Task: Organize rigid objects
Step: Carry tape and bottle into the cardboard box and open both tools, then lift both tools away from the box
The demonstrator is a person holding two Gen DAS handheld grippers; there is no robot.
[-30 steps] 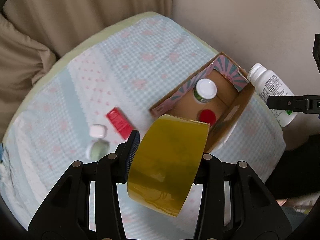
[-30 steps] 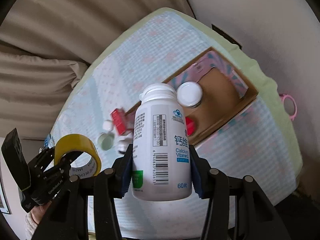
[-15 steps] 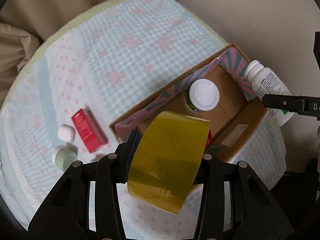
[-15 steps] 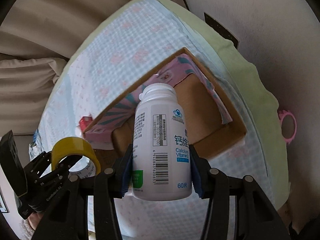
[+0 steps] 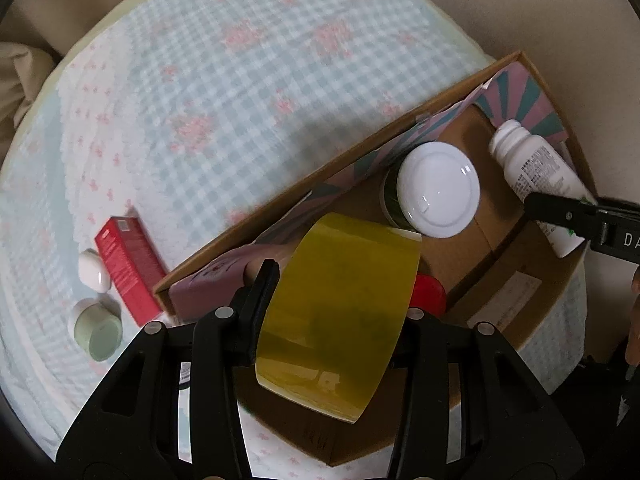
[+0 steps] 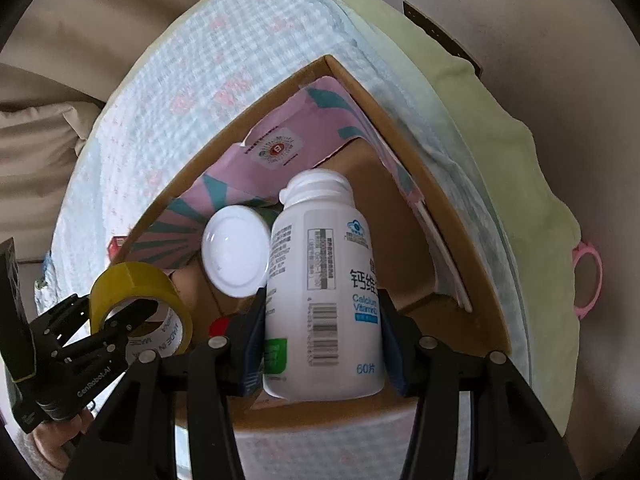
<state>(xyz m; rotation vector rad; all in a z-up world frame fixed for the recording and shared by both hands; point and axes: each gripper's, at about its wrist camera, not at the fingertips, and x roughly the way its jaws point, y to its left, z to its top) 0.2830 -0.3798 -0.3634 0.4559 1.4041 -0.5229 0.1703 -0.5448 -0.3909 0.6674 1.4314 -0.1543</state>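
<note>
- Left gripper: clamped on the roll of yellow tape across its width, pointing straight down over the near part of the cardboard box.
- Right gripper: pinching the white supplement bottle by its sides, cap end forward, steeply inclined above the box interior.
- Box contents: white-lidded jar upright near the far wall; red-capped item partly hidden behind the tape roll.
- Box lining: pink and teal printed flaps folded along the inner walls.
- Outside the box, on the checked cloth: red carton, small white cap, pale green jar, grouped close together.
</note>
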